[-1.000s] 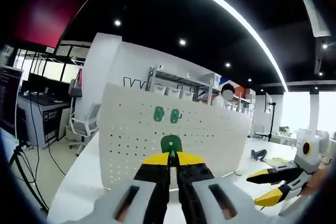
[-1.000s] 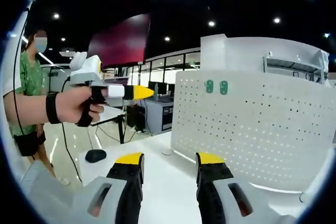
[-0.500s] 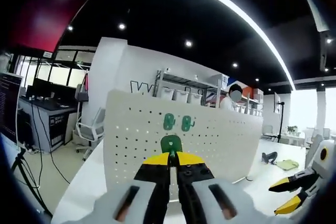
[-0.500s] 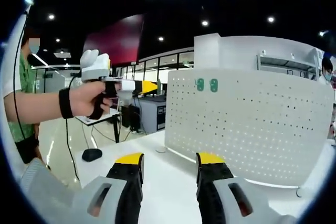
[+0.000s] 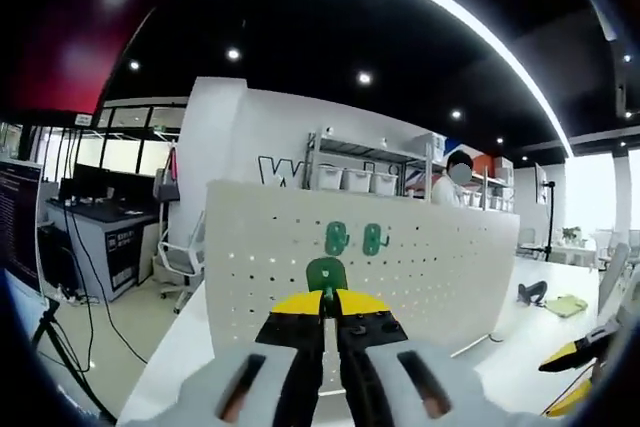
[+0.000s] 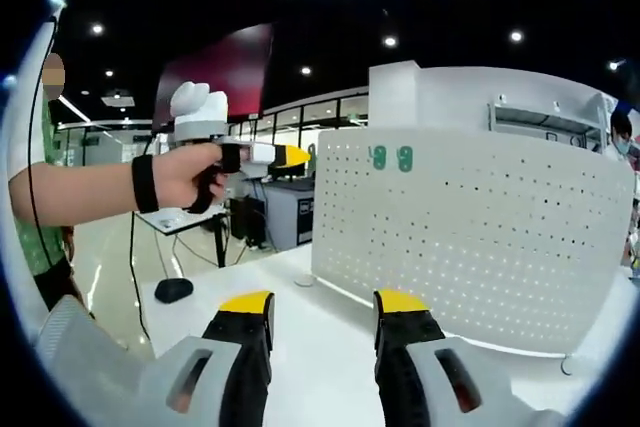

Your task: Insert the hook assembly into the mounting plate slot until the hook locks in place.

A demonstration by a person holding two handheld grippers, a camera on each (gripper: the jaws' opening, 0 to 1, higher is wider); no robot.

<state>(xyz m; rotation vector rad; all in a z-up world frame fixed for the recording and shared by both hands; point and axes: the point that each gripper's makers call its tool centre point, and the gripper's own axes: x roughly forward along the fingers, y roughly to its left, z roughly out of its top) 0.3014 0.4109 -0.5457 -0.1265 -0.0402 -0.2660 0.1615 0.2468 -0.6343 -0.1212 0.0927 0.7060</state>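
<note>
While pinched between the closed jaws of the left gripper (image 5: 322, 305), green hook assembly (image 5: 325, 272) sits at frame centre, short of the white perforated mounting plate (image 5: 270, 277) behind it. Two green hooks (image 5: 354, 239) already seated just above. Approach step judged in hand; next calls for advancing and aligning with a slot. Right gripper (image 6: 322, 309) spread, empty, at lower centre. Wall lettering behind plate mostly hidden, unreadable.
</note>
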